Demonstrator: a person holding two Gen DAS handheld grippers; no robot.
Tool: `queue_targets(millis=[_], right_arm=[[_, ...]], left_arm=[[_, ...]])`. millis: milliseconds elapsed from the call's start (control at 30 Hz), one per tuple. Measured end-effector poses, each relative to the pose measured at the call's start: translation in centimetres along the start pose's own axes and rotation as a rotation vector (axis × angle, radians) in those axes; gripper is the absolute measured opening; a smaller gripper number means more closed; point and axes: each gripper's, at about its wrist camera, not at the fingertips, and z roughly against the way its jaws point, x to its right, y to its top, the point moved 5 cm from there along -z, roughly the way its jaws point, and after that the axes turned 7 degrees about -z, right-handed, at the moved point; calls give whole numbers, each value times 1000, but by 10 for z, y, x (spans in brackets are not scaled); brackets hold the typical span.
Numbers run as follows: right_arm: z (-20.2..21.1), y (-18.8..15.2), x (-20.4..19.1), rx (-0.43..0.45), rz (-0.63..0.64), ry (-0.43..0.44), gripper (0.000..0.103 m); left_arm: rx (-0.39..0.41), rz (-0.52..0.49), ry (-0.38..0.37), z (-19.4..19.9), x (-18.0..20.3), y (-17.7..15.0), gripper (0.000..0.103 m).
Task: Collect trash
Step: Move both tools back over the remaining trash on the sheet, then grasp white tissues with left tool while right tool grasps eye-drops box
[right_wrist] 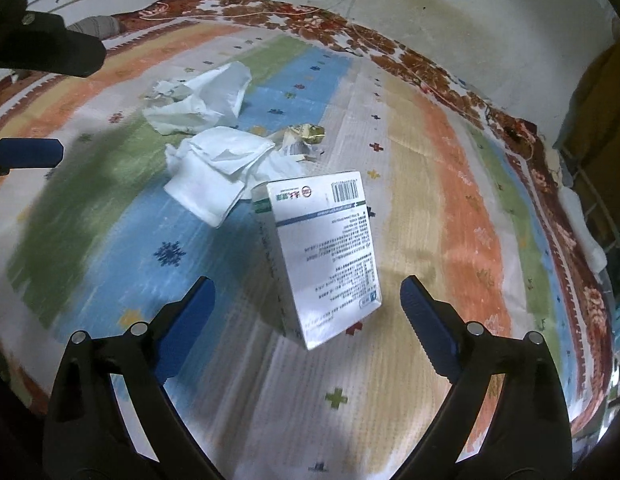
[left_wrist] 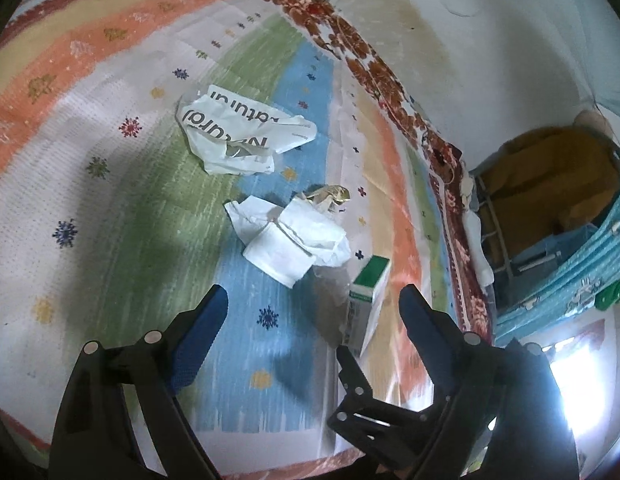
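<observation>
Both jaws stand apart, empty: right gripper nears the upright carton on the mat; left gripper faces tissue. A glancing finger could topple the carton.

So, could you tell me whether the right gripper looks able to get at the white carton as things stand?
Probably yes. The right gripper is open, and the white carton lies on the striped mat straight ahead between its fingers, with nothing covering it or in between.
</observation>
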Motion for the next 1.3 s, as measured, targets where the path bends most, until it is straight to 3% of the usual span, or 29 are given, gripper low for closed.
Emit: queue_targets(millis=[133,333,533,700,967,1067,1133,1233,1300], right_arm=[[-12,2,0,17,20,-61,82],[-23,3,4,13,6,-85,73],[-24,3,-3,72,77,-121,66],[-32,1,0,46,65,-118,50],[-31,4,10,54,59,-129,35],[-27,5,12,59,57,-122,32],[-25,7,14,60,50,-112,31],[-21,8,17,60,42,-101,29],[-19,9,20,57,30,-87,28]], left_arm=[[-23,22,12,-18,-7,2,81],[-39,55,10,-41,-13,9,77],[-43,57,-2,-59,-14,19,75],[-56,113,-13,-77,-23,23,68],[-102,115,3,-104,-19,20,59],[-130,115,61,-110,-21,15,43],[-133,117,69,-109,-22,13,26],[-126,97,93,-106,-21,13,9],[-121,91,102,-103,-22,14,3]])
